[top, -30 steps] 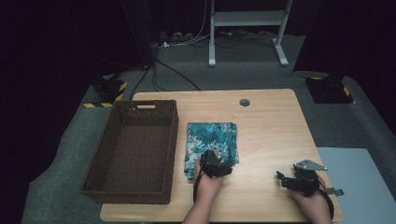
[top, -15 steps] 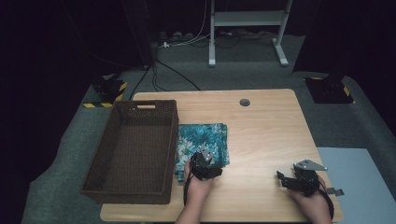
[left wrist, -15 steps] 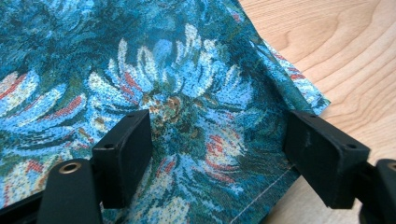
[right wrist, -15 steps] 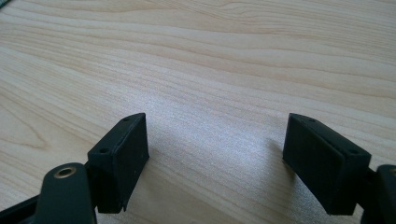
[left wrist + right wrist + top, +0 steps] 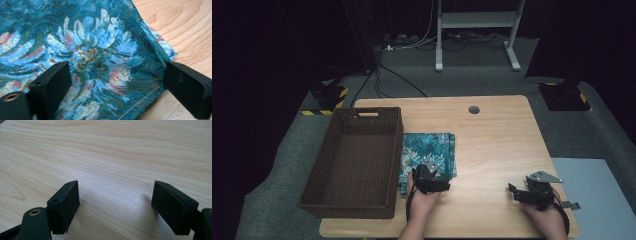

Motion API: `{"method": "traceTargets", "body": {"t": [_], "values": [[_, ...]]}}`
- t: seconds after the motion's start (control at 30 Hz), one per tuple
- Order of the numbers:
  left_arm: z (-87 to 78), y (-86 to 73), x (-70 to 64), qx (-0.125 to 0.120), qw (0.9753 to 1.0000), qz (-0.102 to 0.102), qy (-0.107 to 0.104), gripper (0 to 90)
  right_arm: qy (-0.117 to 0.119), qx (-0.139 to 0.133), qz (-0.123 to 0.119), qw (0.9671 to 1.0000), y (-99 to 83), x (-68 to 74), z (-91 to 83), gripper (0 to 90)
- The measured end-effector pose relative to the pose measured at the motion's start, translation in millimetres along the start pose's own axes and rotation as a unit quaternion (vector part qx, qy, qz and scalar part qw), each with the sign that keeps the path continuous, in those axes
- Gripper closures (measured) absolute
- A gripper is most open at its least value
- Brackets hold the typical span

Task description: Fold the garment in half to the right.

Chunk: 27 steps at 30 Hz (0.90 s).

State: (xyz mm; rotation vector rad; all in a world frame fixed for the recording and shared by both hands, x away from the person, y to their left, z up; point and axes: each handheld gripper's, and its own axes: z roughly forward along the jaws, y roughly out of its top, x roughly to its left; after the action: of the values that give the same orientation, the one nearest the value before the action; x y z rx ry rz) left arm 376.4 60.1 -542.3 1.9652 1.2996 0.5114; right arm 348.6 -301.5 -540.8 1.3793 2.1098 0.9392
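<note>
Two grippers on the wooden table [image 5: 497, 145] here, both held by a person reaching in from the near edge. The left gripper [image 5: 115, 82] sits right over the folded teal floral cloth [image 5: 428, 152], jaws spread wide with the near corner of the cloth between them, not pinching anything as far as I can see. In the left gripper view one jaw sits over the flower print and the other is out by the hemmed edge, next to bare wood. That cloth lies flat just beside the dark brown wicker basket [image 5: 332, 200], its left edge right up against the basket wall. The right gripper [image 5: 515, 192] is well apart near the table's near-right corner, jaws spread too, just over bare wood.
</note>
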Motion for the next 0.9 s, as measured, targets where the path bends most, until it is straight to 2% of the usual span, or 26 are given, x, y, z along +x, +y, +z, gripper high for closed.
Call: {"method": "traceTargets", "body": {"t": [0.1, 0.27, 0.33, 0.4, 0.47, 0.57, 0.7, 0.83, 0.9], "values": [[-0.1, -0.4, -2.6, 0.005, 0.9999, 0.012, -0.008, 3.7, 0.000, 0.000, 0.000, 1.0000, 0.0, 0.0, 0.0, 22.0], [-1.7, -1.7, -4.1, -0.001, 0.9994, 0.004, -0.033, 2.4, 0.000, 0.000, 0.000, 1.0000, 0.0, 0.0, 0.0, 22.0], [-3.0, -1.7, -4.1, -0.008, 0.9992, 0.009, -0.039, 2.1, 0.000, 0.000, 0.000, 1.0000, 0.0, 0.0, 0.1, 22.0], [-5.5, -0.4, -5.0, -0.008, 0.9989, 0.003, -0.047, 2.4, 0.000, 0.000, 0.000, 1.0000, 0.0, 0.0, 0.0, 22.0], [-8.9, 1.2, -8.0, -0.013, 0.9988, 0.009, -0.046, 2.3, 0.000, 0.000, -0.001, 1.0000, 0.0, 0.0, 0.0, 22.0], [-16.5, 4.2, -17.9, -0.022, 0.9982, 0.027, -0.049, 2.4, 0.000, 0.000, -0.001, 1.0000, 0.0, 0.0, 0.0, 22.0], [-23.0, 3.6, -31.7, -0.026, 0.9972, 0.039, -0.058, 3.1, 0.000, 0.000, -0.001, 1.0000, 0.0, 0.0, 0.0, 22.0], [-24.0, -3.0, -44.8, -0.022, 0.9961, 0.054, -0.066, 3.1, 0.000, 0.000, -0.001, 1.0000, 0.0, 0.0, 0.0, 22.0], [-23.3, -7.1, -48.2, -0.017, 0.9961, 0.054, -0.067, 3.1, 0.000, 0.000, -0.001, 1.0000, -0.1, -0.1, 0.0, 22.0]]}}
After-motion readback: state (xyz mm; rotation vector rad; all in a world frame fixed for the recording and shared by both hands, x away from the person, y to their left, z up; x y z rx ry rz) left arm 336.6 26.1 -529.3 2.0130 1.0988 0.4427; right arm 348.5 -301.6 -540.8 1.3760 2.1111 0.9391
